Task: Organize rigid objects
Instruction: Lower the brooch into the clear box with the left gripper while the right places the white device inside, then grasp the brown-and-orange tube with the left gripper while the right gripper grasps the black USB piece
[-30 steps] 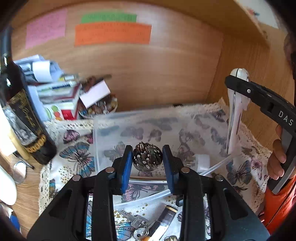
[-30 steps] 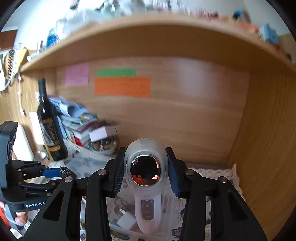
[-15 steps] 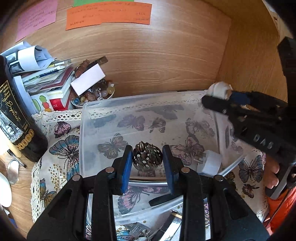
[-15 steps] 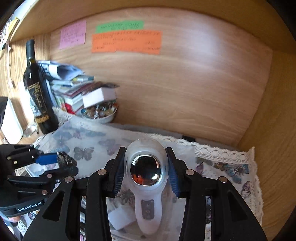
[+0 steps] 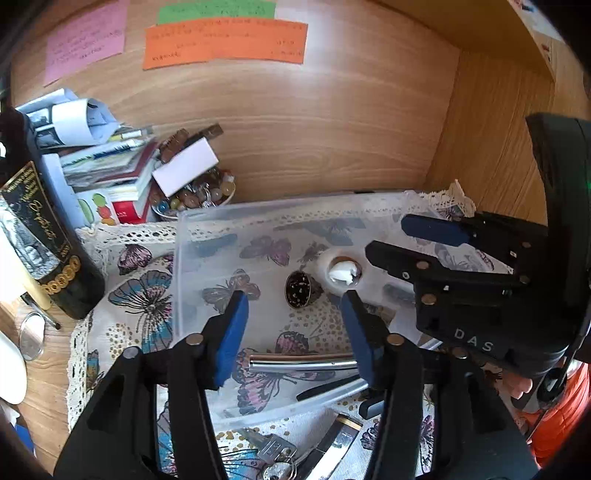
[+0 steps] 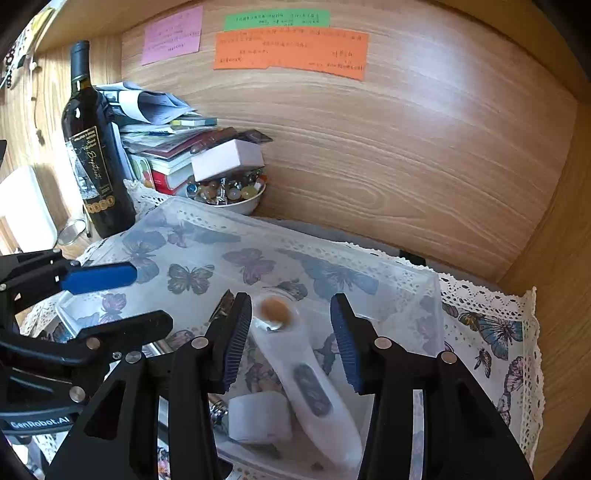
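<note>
Left wrist: both tongs (image 5: 293, 325) (image 6: 290, 339) spread, empty; translucent plastic bin (image 5: 221, 236), speckled round trinket (image 5: 300, 290)

A dark wine bottle (image 6: 94, 147) stands upright at the left edge of the surface. Beside it is a pile of books and papers (image 6: 162, 136). A white bowl (image 6: 236, 201) with what seems to be coloured beads stands near the back edge, a small white box (image 6: 227, 158) resting on it. Pink (image 6: 173, 35), green (image 6: 277, 18) and orange (image 6: 291, 50) notes are stuck on the wooden back wall (image 6: 406, 147).
</note>
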Tool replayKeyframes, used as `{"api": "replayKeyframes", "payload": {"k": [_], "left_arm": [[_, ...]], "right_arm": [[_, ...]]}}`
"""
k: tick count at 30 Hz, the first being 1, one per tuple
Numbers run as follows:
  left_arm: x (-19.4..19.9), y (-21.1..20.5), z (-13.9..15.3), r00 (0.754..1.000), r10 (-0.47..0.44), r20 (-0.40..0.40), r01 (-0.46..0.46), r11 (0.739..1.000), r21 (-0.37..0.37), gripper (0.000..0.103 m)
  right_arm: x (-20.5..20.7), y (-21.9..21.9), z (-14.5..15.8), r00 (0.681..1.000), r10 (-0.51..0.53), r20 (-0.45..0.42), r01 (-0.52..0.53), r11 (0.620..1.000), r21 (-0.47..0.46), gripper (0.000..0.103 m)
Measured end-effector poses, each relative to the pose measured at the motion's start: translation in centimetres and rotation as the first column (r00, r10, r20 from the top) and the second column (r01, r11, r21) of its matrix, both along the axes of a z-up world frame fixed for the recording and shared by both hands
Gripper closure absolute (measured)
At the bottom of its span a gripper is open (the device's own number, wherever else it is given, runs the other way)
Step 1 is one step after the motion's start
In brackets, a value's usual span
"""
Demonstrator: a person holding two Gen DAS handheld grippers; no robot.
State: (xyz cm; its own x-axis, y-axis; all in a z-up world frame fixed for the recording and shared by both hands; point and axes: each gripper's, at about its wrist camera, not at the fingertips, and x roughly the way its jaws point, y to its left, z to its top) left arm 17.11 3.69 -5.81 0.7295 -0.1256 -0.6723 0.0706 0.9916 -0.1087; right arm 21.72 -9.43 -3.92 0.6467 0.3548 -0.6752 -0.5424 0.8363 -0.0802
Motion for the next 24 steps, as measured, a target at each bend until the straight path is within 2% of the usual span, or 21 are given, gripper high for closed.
{"api": "replayKeyframes", "payload": {"k": [5, 12, 15, 24], "left_arm": [[-1.1, 0.5, 1.5, 0.999, 0.015, 0.038, -0.015, 1.000, 0.001, 0.043], [-3.9, 1.4, 3.5, 0.994, 0.029, 0.104, -0.030, 0.999, 0.010, 0.022], [-5.0, 1.7, 3.2, 0.995, 0.026, 0.091, -0.028, 0.999, 0.017, 0.021], [-7.1, 1.4, -0.4, 1.000, -0.003, -0.025, 0.003, 1.000, 0.022, 0.021]], "right_arm": [[-1.3, -1.2, 1.6, 0.999, -0.015, 0.031, 0.014, 0.999, 0.046, 0.053], [-4.5, -3.7, 3.5, 0.995, -0.033, 0.090, 0.024, 0.995, 0.102, 0.034], [-5.8, -4.6, 3.4, 0.994, -0.043, 0.101, 0.032, 0.994, 0.102, 0.026], [-8.5, -6.5, 0.3, 0.997, -0.082, 0.012, 0.081, 0.994, 0.076, 0.025]]}}
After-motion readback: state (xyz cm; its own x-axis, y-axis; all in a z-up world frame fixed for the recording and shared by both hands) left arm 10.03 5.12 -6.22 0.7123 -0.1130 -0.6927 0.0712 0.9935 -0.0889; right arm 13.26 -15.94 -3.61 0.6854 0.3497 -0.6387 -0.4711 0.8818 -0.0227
